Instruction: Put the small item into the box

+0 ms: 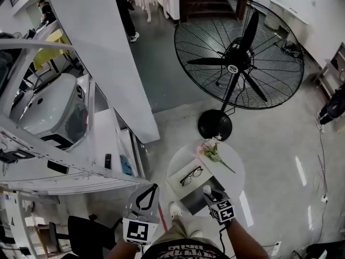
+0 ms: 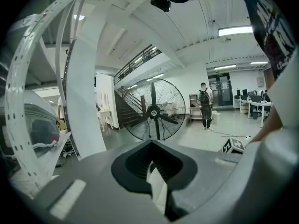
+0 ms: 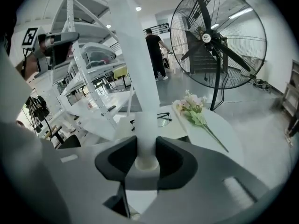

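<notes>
Gripping a small white cylinder (image 3: 146, 139) upright between its jaws, the right gripper (image 1: 209, 195) is part-way closed, with both pads pressed on the cylinder's sides. From the head view, the cylinder sits over the far right corner of the dark open box (image 1: 190, 204), directly under this gripper; contact with the box cannot be told. The box stands at the near edge of the round white table (image 1: 235, 169). Ahead and to the left of the right gripper, glasses (image 1: 191, 175) lie on a white panel that adjoins the box's far rim. Ahead and slightly right, flowers (image 1: 211, 150) lie near the table's far edge, leaving bare tabletop to the gripper's right. Beyond the table edge is open floor, then the fan (image 1: 240, 61). The left gripper (image 1: 154, 188) is held off the table to the left of the right one — jaw tips drawn together, nothing held — with white racking (image 1: 81, 169) close on its left.
</notes>
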### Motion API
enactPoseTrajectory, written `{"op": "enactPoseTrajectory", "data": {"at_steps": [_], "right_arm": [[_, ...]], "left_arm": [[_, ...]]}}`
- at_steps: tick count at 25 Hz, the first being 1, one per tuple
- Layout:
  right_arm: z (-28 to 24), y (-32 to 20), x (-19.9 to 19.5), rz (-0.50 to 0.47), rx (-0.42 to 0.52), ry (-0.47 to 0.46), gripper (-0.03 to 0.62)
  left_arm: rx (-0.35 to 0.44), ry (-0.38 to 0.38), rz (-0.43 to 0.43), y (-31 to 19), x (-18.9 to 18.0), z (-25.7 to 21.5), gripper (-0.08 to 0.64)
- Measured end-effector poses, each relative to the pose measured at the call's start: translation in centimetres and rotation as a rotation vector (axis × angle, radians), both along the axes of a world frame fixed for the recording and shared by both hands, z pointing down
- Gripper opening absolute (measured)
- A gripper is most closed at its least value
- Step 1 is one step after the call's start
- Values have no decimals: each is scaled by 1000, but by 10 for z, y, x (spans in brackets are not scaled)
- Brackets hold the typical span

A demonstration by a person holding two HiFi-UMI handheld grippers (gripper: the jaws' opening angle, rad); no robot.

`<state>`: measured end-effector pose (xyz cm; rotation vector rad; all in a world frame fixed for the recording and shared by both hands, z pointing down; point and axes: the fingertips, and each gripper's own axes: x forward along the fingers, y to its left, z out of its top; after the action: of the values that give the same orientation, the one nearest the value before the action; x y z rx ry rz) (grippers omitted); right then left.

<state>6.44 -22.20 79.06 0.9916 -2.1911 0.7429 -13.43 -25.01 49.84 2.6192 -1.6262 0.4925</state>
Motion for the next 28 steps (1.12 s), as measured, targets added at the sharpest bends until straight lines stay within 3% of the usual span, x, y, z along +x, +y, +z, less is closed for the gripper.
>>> {"op": "enactPoseTrajectory", "data": {"at_steps": [16, 17, 19, 23, 26, 28], "right_arm": [[75, 8, -1, -42, -140, 121, 157], [77, 8, -2, -50, -144, 129, 170], [80, 12, -5, -80, -165, 149, 256], [80, 21, -6, -105, -173, 165, 284], [66, 19, -3, -72, -128, 145, 256], [54, 18, 2, -55, -87, 150, 151]], "left_arm": [[-36, -16, -19, 8, -12, 14, 2], [-36, -16, -20, 8, -12, 14, 2], [-37, -17, -19, 9, -11, 15, 2], [-18, -4, -8, 8, -5, 7, 2], [-10, -6, 6, 11, 1, 4, 2], [-5, -4, 9, 13, 4, 2, 2]]}}
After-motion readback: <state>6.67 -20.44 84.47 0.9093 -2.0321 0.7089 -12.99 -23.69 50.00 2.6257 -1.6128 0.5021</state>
